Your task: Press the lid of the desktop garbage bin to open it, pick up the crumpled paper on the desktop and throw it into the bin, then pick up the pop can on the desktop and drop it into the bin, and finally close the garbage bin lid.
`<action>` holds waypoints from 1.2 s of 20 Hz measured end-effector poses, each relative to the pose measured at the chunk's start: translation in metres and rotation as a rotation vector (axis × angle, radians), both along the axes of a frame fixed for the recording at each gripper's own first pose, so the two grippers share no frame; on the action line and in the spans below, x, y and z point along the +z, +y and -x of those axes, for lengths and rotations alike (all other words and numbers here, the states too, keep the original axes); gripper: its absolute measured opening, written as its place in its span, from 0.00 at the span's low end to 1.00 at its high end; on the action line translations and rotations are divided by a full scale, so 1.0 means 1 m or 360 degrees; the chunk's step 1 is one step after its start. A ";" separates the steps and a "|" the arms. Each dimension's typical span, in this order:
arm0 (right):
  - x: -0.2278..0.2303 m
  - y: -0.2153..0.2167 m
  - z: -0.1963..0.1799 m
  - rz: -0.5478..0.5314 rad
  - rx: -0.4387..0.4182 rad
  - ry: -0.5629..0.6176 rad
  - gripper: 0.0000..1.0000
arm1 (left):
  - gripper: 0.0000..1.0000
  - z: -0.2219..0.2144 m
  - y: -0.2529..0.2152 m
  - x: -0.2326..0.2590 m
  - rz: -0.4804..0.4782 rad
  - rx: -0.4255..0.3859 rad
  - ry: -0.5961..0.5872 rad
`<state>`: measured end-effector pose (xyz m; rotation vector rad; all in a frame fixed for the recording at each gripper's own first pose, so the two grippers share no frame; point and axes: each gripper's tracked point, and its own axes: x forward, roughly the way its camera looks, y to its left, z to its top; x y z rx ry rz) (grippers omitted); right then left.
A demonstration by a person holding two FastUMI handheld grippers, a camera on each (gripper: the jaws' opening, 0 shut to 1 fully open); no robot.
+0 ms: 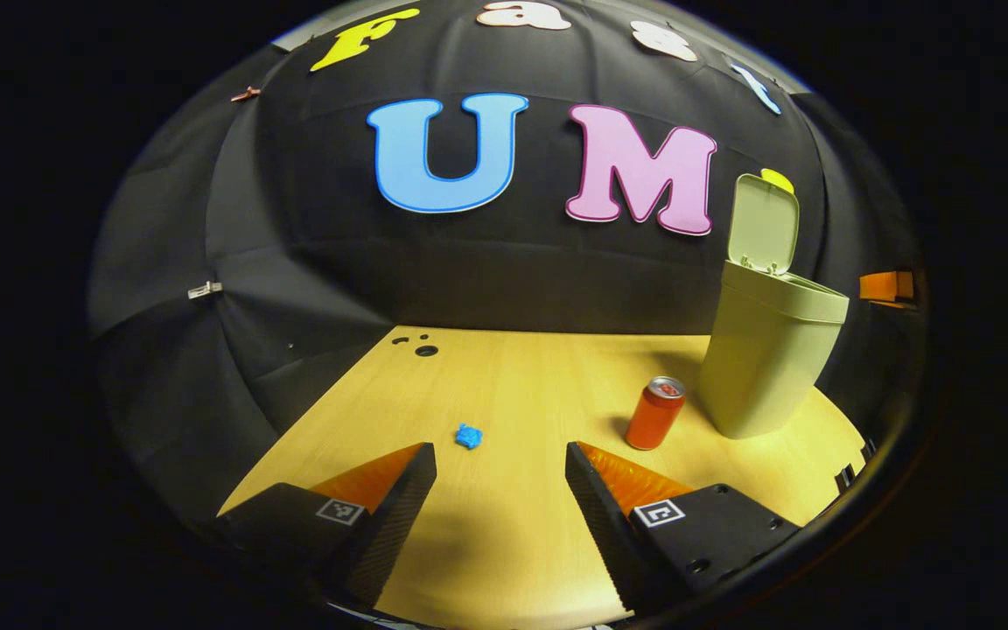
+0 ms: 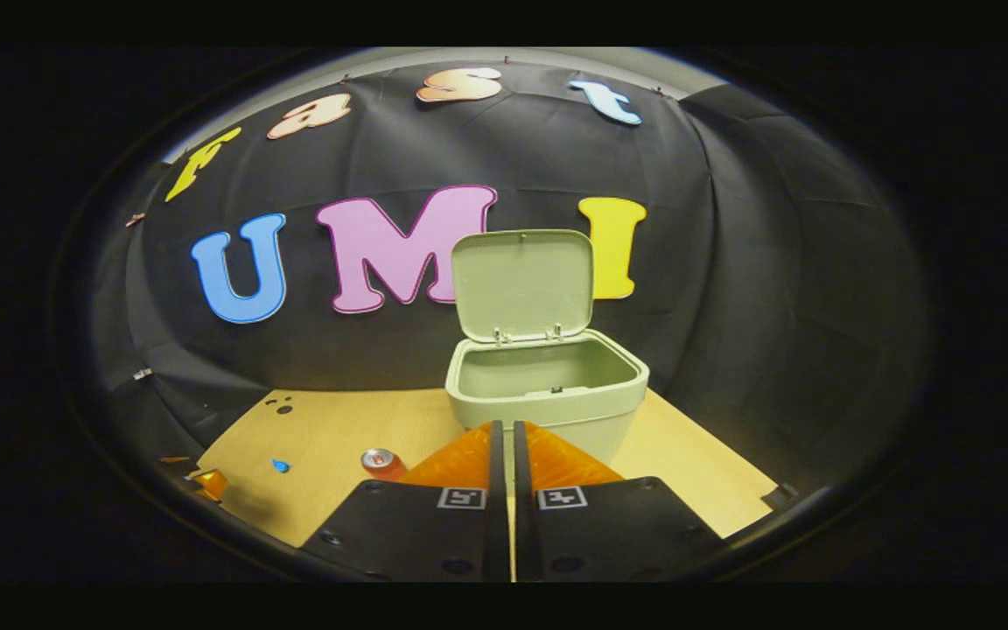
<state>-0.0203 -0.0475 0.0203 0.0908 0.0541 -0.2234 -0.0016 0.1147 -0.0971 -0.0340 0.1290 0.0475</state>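
On the wooden desktop [image 1: 521, 385], a green garbage bin [image 1: 762, 367] is seen with its lid [image 2: 523, 284] raised, a red pop can [image 1: 654, 413] just beside it. Blue crumpled paper [image 1: 468, 435] is left lying ahead of the spread, empty left gripper [image 1: 500, 464]. Before the bin, the right gripper [image 2: 508, 437] is held pressed together on nothing

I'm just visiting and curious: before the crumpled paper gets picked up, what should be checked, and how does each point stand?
1. Bin lid open: ok, standing upright.
2. Bin has room: ok, looks empty.
3. Crumpled paper reachable: ok, lying free on the table.
4. Left gripper open, empty: ok.
5. Pop can out of the way: ok, upright, apart from the paper.
6. Right gripper clear: ok, shut, empty, before the bin.
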 end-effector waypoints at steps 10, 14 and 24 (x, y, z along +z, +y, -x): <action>-0.034 0.029 -0.005 0.0020 0.0120 0.0127 0.99 | 0.96 -0.050 0.039 -0.022 0.0041 0.0062 0.0090; -0.046 0.024 -0.013 0.0049 0.0160 0.0197 0.99 | 0.96 -0.090 0.045 -0.041 0.0103 0.0077 0.0175; -0.070 -0.011 -0.030 0.0068 0.0152 0.0348 0.99 | 0.96 -0.181 0.044 -0.089 0.0091 0.0129 0.0372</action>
